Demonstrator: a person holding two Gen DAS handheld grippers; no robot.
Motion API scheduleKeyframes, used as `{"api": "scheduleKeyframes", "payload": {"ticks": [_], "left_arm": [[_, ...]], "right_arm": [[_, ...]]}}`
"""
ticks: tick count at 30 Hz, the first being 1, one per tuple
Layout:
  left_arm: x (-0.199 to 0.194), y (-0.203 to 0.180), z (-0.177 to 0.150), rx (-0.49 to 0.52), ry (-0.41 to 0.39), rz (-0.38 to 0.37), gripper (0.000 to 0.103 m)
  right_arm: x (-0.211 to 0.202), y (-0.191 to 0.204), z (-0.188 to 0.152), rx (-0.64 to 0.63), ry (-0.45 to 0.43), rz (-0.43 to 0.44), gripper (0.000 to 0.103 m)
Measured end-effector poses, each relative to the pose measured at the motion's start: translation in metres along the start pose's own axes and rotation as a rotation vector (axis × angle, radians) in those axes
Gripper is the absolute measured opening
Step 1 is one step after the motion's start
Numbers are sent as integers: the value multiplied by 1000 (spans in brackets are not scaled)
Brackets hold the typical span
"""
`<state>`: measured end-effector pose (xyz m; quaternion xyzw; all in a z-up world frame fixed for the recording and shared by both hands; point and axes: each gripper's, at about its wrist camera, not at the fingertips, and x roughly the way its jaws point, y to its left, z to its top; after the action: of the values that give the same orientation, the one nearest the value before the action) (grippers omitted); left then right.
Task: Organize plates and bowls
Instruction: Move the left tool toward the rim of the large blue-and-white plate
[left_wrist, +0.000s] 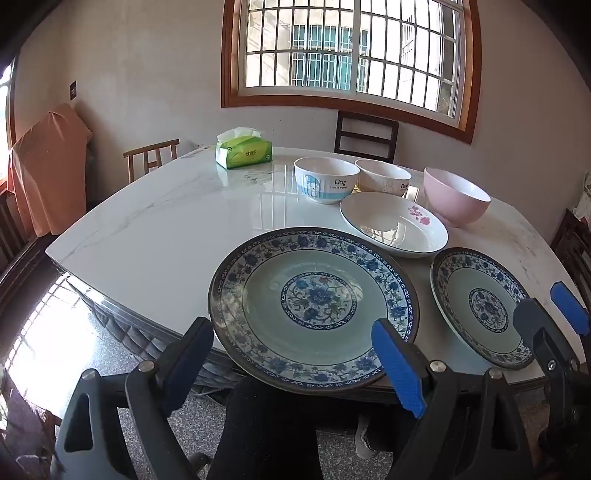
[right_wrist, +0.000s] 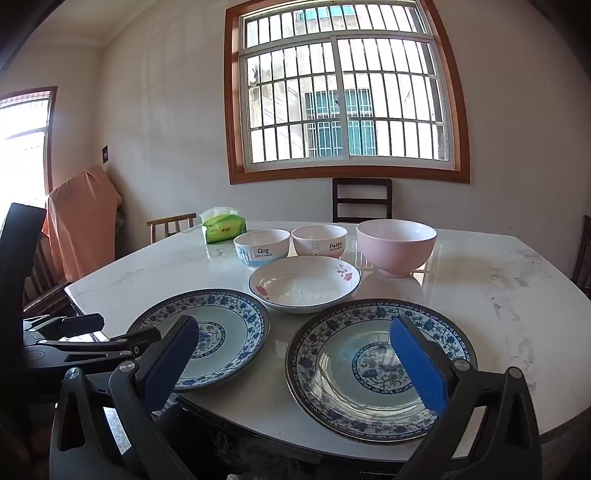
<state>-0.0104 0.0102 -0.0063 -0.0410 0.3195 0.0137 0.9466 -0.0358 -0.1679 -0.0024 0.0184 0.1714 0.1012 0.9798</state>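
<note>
The left gripper (left_wrist: 295, 354) hangs at the near edge of the table (left_wrist: 155, 236), jaws spread wide with nothing between them, and a blue-patterned plate (left_wrist: 314, 306) lies flat just past its fingertips, its near rim jutting slightly over the table edge. The right gripper (right_wrist: 295, 365) stands alongside, jaws equally wide apart and empty, above the near rim of a second blue-patterned plate (right_wrist: 354, 373) that sits a little further right on the marble top. The two plates lie close together but apart.

Behind and between them rests a white shallow dish with a pink flower (right_wrist: 304, 282), nearly touching both. Beyond it stand three bowls in a row, all upright with mouths up: a white one marked "Dog" (right_wrist: 262, 247), a white one marked "Rabbit" (right_wrist: 319, 240) close against it, and a larger pink bowl (right_wrist: 396, 245) to the right, standing apart. A green tissue pack (right_wrist: 222, 227) sits at the far left of the table, well away from the crockery. Chairs ring the table, one under the barred window (right_wrist: 347, 88).

Every piece is round, so none has a long axis.
</note>
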Motion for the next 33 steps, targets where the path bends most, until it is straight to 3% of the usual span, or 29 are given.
{"api": "scheduleKeyframes", "payload": {"ticks": [8,13,23,28,33], "left_arm": [[10,-1,4,23,69,33,90],[13,7,3,7,86,33,90],[16,13,9,7,107,44,90],[19,17,15,1,125,44,90],[24,24,21,-6,134,46,90]], "right_arm": [[10,0,-4,26,67,104,103],[18,-1,-1,86,150,229,103],[35,1,-1,115,225,325,100],[41,6,5,100,253,353,97],[55,9,12,96,285,388,86]]}}
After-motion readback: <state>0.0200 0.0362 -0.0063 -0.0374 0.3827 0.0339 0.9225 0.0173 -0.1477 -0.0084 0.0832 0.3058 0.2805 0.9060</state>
